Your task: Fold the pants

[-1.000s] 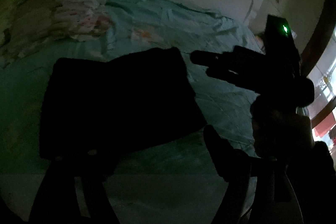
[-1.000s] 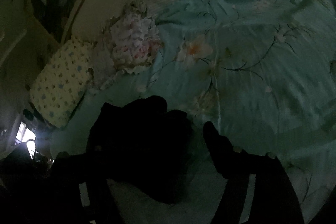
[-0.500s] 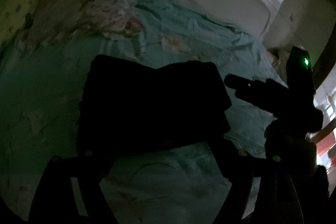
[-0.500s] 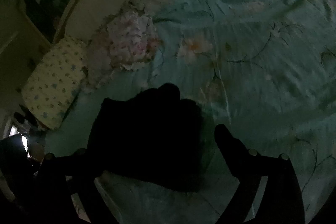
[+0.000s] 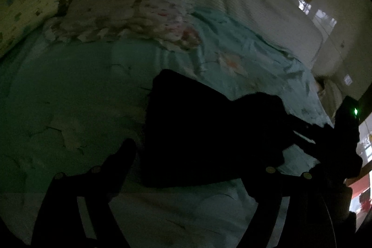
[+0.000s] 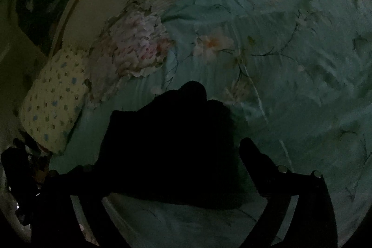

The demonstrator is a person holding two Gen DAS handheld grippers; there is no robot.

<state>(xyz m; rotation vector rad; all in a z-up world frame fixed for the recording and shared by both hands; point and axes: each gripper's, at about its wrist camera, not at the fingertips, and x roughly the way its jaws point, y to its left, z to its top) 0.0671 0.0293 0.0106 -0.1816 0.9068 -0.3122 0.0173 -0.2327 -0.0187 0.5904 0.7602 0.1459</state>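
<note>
Both grippers, left and right, have just opened wider, empty; the soft, seemingly folded pants want gripping at three o'clock.

The pants are black, folded into a compact, roughly rectangular bundle. They lie flat on the teal floral bedsheet, near its front edge. In the right wrist view the bundle's far edge looks lumpy; detail is lost in darkness.
</note>
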